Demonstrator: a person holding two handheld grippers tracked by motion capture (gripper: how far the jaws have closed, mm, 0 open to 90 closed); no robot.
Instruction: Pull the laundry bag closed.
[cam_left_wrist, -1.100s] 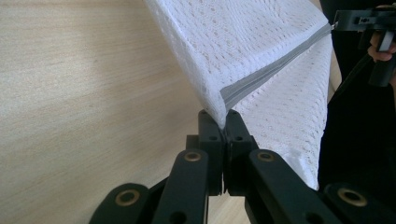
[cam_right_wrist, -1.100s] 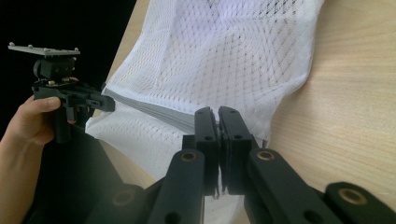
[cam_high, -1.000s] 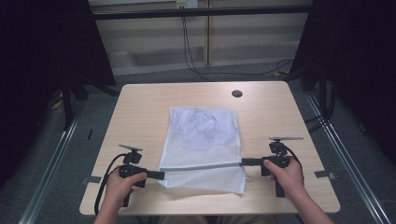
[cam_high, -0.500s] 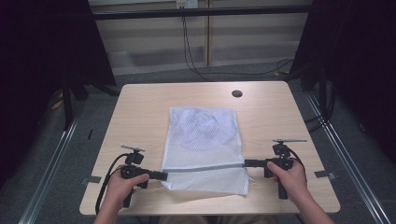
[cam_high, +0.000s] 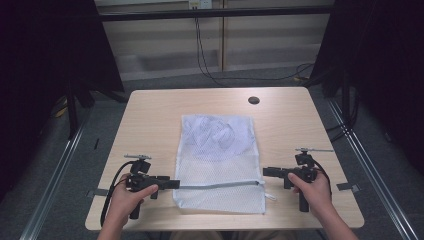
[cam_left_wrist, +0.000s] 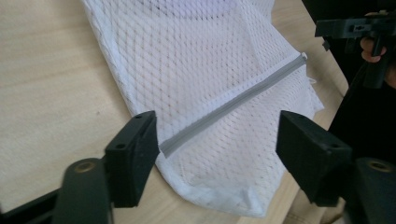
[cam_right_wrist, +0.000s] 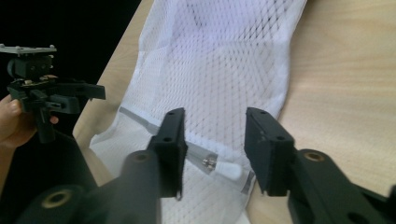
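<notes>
Bag: I see the white mesh bag (cam_high: 218, 162) lying flat on the table (cam_high: 150, 115), nearer the front edge than the back, with its grey zipper (cam_high: 220, 185) running across it close to the near end.
Edges: the bag's near hem sits just inside the table's front edge; bare wood lies on both sides of it and a wide strip beyond it, up to the small dark hole (cam_high: 253, 100) near the back.
Left gripper: my left gripper (cam_high: 175, 183) lies level at the bag's left edge, pointing right along the zipper line; its jaws have just been opening and now stand wide, with the zipper's left end (cam_left_wrist: 170, 144) and the bag's edge between them, the pads off the cloth.
Right gripper: my right gripper (cam_high: 265, 171) is level too, pointing left, just beside the bag's right edge; its jaws have just been opening and stand partly apart, clear of the bag.
Hands: each hand (cam_high: 127, 192) wraps a handle near the front edge, forearms coming in from below.
Close views: the right gripper view shows the metal zipper slider (cam_right_wrist: 209, 161) and its white pull tab (cam_right_wrist: 229, 170) between the jaws, untouched; the left gripper view shows the weave and the bag's folded white hem (cam_left_wrist: 210, 198).
</notes>
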